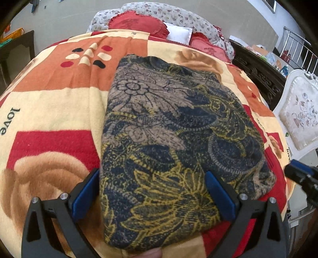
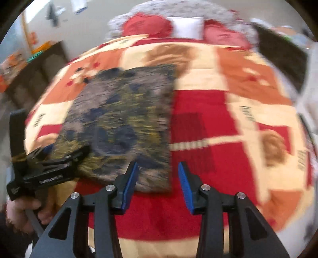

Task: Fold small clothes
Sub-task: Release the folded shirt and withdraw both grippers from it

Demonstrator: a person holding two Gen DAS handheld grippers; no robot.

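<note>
A dark floral garment (image 1: 169, 139) in navy, grey and yellow lies folded into a rectangle on the bed blanket (image 1: 51, 111). My left gripper (image 1: 153, 190) is open, its blue pads straddling the garment's near end. In the right wrist view the garment (image 2: 123, 123) is blurred, left of centre. My right gripper (image 2: 158, 178) is open and empty above the garment's near right corner and the red blanket. The left gripper (image 2: 65, 158) shows there at the garment's near left edge, held by a hand (image 2: 21, 210).
Red cushions (image 1: 137, 23) and a floral pillow (image 1: 178, 17) lie at the bed's far end. A dark carved wooden frame (image 1: 262, 77) and a white upholstered chair (image 1: 300, 111) stand on the right. A dark cabinet (image 2: 39, 65) stands on the left.
</note>
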